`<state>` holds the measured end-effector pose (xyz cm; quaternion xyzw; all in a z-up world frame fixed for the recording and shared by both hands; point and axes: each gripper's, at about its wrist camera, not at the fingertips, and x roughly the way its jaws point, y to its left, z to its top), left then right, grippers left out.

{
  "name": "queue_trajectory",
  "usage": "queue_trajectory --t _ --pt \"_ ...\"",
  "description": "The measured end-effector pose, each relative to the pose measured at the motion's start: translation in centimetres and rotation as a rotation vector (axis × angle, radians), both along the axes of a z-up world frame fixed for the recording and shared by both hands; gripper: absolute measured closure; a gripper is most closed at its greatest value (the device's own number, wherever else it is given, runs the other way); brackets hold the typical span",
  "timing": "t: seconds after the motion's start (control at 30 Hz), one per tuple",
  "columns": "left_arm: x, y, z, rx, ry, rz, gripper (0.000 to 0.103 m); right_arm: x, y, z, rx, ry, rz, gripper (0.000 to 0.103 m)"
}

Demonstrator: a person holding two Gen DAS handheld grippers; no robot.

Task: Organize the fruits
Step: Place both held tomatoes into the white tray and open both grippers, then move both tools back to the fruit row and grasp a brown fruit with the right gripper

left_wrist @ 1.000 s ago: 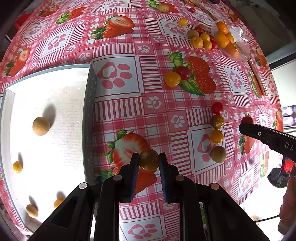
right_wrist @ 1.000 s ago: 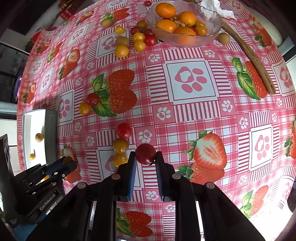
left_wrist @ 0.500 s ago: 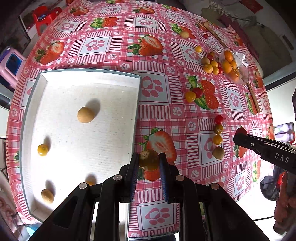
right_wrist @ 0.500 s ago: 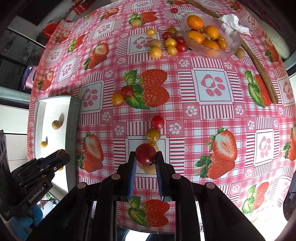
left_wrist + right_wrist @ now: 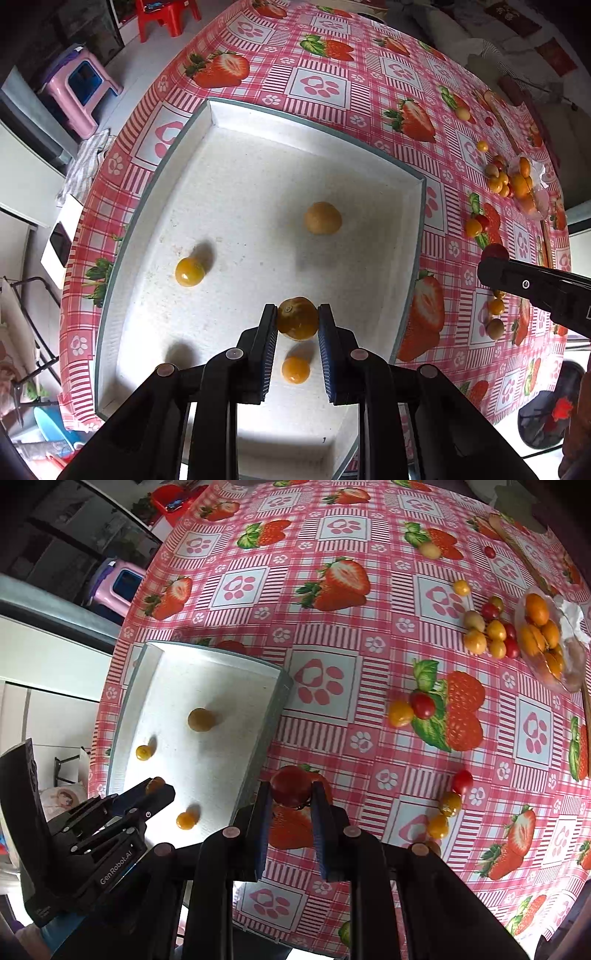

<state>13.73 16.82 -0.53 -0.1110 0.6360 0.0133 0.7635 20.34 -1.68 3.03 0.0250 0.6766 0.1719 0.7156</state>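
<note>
the left gripper (image 5: 297, 319) pinches a brownish-orange round fruit (image 5: 297, 318) between its blue-padded fingers (image 5: 268, 343) and holds it over the white rectangular tray with a grey rim (image 5: 417, 236). on the tray floor lie a tan round fruit (image 5: 322, 218) toward the far side, a yellow-orange round fruit (image 5: 189, 271) to the left, and a small orange fruit (image 5: 295, 369) just under the gripper's tips; whether the held fruit touches the tray floor cannot be told.

the right gripper (image 5: 290, 789) is clamped on a dark red cherry tomato (image 5: 290, 785) and hangs above the pink checked tablecloth with strawberry and paw prints (image 5: 325, 679), just beside the tray's right wall. in the right wrist view the left gripper shows at the lower left, over the tray's near end.

further out on the cloth, a red tomato and a yellow one (image 5: 412, 707) sit touching on a printed strawberry. a short line of red and yellow fruits (image 5: 448, 803) lies to the right of the right gripper. near the far right edge, a clear glass bowl of orange fruits (image 5: 543, 635) stands with a cluster of mixed small fruits (image 5: 489, 635) just beside it.
</note>
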Motion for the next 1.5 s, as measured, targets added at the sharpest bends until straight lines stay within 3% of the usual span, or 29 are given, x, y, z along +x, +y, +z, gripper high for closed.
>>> queue_trajectory --t 0.33,0.7,0.87,0.97,1.0,1.07,1.13,1.2,1.27,1.5 --pt "-0.2 2.2 -2.4 0.028 0.031 0.036 0.080 1.1 7.2 -2.7 0.003 0.053 0.122 0.081" --pt "-0.5 1.9 -3.3 0.066 0.032 0.014 0.080 1.5 10.7 -7.4 -0.075 0.136 0.178 0.078" --pt "-0.3 1.5 -3.4 0.090 0.037 0.004 0.079 1.4 11.2 -7.8 -0.089 0.134 0.196 0.078" --pt "-0.1 1.3 -3.4 0.101 0.041 -0.003 0.079 1.6 11.5 -7.7 -0.077 0.142 0.200 0.067" --pt "-0.1 1.2 -3.4 0.102 0.043 -0.004 0.079 1.6 11.6 -7.7 -0.078 0.141 0.199 0.058" --pt "0.0 1.1 -3.3 0.101 0.047 -0.004 0.079 1.7 11.7 -7.4 -0.067 0.134 0.201 0.053" --pt "0.0 1.1 -3.3 0.104 0.051 -0.006 0.073 2.2 11.6 -6.5 -0.061 0.121 0.209 0.046" --pt "-0.3 1.3 -3.0 0.115 0.037 0.002 0.034 2.3 11.5 -5.8 -0.053 0.105 0.210 0.042" --pt "-0.6 1.5 -2.4 0.122 0.011 0.002 0.033 2.4 11.0 -5.4 -0.042 0.094 0.203 0.040" --pt "-0.5 1.2 -1.7 0.118 0.041 -0.031 0.033 2.4 8.6 -2.2 0.003 0.039 0.135 0.024"
